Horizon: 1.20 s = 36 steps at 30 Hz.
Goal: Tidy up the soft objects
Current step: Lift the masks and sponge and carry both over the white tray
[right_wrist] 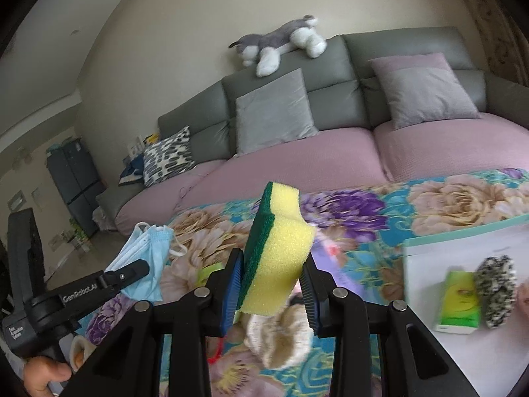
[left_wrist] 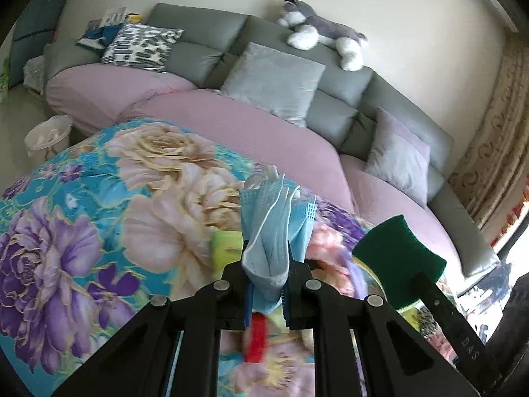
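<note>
A: The left gripper (left_wrist: 267, 284) is clamped on a blue face mask (left_wrist: 272, 228), pinched at its lower fold, with most of it standing loose above the jaws. Could it slip?

B: I'd judge so. The hold is on thin, bunched fabric, and the ear loops dangle; a quick swing could drag it free, or a loop could snag.

A: And the right gripper (right_wrist: 272, 292)?

B: Clenched on a yellow sponge with a green scouring side (right_wrist: 276, 251), squeezed between the pads and tilted. Only its lower half is gripped, so it may pivot or pop out if tipped.

A: Where would they go?

B: Probably the white tray (right_wrist: 429, 264) to the right of the right gripper, where a green tissue pack (right_wrist: 459, 297) and a speckled fuzzy thing (right_wrist: 496, 291) already lie. Below the grippers, a cream knitted item (right_wrist: 281, 337) lies on the floral cloth (left_wrist: 82, 215).
</note>
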### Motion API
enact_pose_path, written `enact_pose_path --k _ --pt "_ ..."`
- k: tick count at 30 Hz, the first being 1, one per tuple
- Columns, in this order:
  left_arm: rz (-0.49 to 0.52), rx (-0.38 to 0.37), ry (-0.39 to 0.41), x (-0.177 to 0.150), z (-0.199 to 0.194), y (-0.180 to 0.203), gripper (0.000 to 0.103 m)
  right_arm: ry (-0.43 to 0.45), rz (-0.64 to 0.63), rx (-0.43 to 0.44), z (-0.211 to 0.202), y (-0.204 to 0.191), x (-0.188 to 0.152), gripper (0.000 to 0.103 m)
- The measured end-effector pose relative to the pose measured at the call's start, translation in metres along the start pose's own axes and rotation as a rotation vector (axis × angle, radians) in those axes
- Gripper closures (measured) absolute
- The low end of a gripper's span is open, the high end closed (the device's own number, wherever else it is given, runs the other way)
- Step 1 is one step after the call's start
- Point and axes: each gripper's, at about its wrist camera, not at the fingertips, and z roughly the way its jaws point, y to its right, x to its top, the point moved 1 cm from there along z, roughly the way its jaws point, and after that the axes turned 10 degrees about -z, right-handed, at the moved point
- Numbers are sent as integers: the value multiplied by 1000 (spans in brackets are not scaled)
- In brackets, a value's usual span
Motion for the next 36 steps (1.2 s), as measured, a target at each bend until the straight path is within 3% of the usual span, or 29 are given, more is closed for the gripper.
enact_pose_path --k 7,17,28,36 --pt "112 -88 -38 -25 11 59 89 38 78 -108 -33 51 1 67" --pt "289 -188 -142 -80 29 137 89 56 158 -333 -90 134 -10 67" --pt "404 -209 -251 -137 49 182 89 69 253 -511 -132 200 -24 67" --pt "448 -205 -303 -161 59 196 89 60 287 -540 -137 218 -31 67"
